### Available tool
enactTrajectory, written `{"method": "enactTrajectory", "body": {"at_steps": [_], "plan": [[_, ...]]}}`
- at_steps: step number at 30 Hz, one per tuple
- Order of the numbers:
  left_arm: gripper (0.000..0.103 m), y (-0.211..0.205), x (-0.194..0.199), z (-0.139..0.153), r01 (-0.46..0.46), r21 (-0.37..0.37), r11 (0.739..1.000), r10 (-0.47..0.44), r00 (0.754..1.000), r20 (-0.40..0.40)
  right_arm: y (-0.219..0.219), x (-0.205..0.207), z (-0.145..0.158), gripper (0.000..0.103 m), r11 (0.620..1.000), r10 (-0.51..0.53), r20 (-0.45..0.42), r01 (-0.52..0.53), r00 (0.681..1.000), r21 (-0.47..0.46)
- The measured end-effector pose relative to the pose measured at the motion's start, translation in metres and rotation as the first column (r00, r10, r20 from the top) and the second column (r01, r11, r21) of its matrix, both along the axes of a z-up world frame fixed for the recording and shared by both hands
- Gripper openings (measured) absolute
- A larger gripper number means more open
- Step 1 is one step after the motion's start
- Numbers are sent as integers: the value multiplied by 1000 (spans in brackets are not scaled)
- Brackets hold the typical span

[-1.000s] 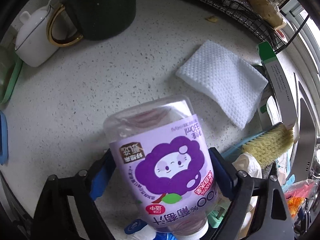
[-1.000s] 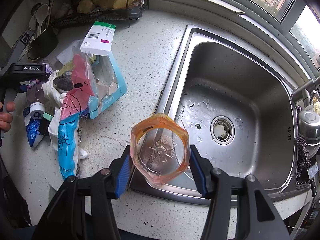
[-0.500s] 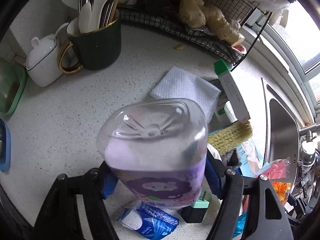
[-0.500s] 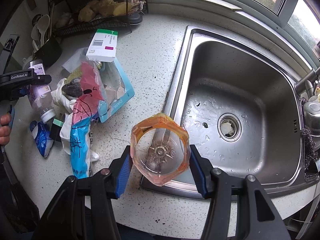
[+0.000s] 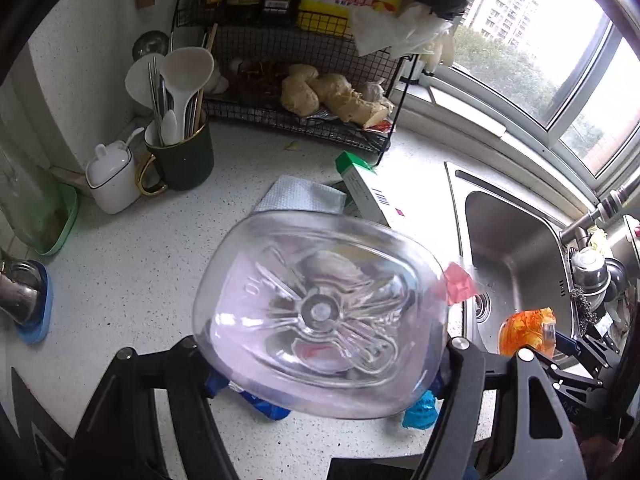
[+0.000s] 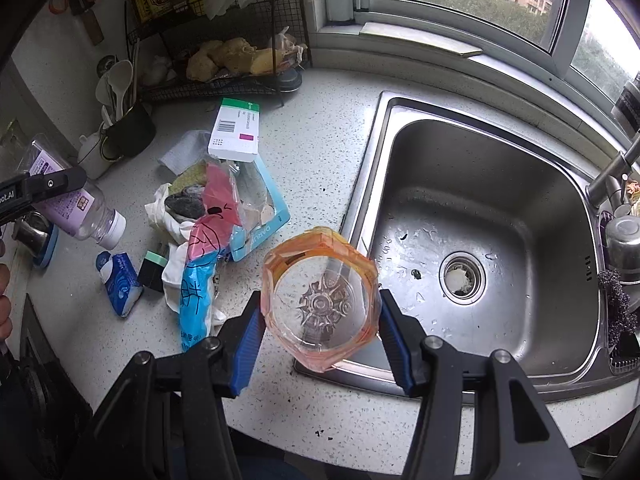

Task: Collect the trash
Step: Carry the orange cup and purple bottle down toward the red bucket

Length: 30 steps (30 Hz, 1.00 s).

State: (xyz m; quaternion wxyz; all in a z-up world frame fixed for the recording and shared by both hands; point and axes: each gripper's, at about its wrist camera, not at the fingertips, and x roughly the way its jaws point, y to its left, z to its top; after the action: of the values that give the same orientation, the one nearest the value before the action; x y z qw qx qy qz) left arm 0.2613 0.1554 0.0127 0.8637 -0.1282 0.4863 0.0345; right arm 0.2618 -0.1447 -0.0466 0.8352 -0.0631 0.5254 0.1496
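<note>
While both bottles are carried above the counter (image 6: 320,152), the purple bottle (image 5: 320,316) is pinched by the left tool (image 5: 324,364), the orange bottle (image 6: 320,300) by the right tool (image 6: 320,332). Slippage is judged possible; smooth plastic offers little friction.

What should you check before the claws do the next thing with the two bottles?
1. Left claw holds the purple bottle: ok, pads press its sides and it hangs clear of the counter.
2. Right claw holds the orange bottle: ok, clamped between both blue pads.
3. Purple bottle capped: ok, white cap on.
4. Orange bottle capped: cannot tell, only its base shows.
5. Trash bin to drop them in: cannot tell, none in either view.
6. Trash left on the counter: not ok, the white box, blue packet and wrapper pile remain.
</note>
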Motion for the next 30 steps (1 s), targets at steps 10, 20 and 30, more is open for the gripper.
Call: {"method": "enactTrajectory", "body": {"at_steps": [10,20,30], "plan": [[70,-79,-67,27,48,35,998,-50,997,56,-26,-36,23,52,994,88,63,-92,994,62],[70,-157,-150,29,30,68,997,-35,997,69,-61,-91,26,52,977,186,91,-194,978,85],[70,-213,-218,9,22,38,999,-23,999,31,-98,-151,28,52,956,271,92,-279,958,88]]}}
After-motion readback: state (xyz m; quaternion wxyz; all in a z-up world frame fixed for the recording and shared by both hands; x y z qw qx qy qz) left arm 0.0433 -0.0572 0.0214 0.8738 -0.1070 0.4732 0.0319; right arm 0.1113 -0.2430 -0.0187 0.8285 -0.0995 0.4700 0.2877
